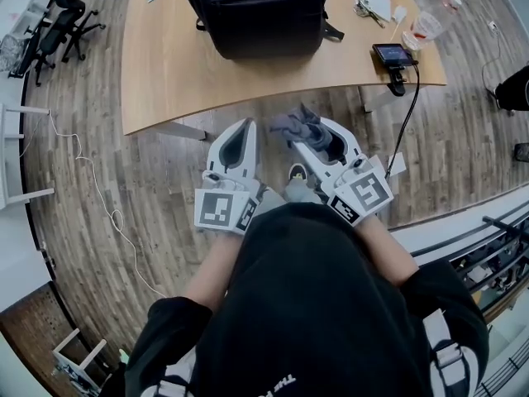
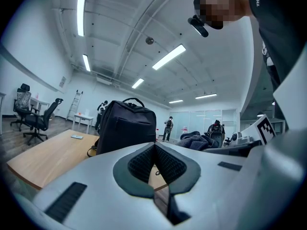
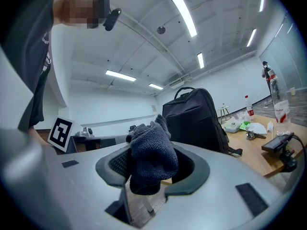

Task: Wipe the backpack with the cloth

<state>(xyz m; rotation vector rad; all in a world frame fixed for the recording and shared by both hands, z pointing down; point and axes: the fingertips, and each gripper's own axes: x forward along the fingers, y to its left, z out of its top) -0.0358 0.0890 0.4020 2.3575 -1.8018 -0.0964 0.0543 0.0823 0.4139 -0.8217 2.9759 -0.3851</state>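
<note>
The right gripper (image 3: 152, 169) clamps a soft grey cloth (image 3: 149, 155); it looks light and floppy. The left gripper (image 2: 154, 169) is closed with nothing inside. The black backpack (image 1: 254, 11) stands upright on the wooden table (image 1: 165, 64), well apart from both grippers; it is probably best steadied by its top handle.

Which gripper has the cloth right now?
The right gripper: the grey cloth is clamped between its jaws. The left gripper is shut and empty.
</note>
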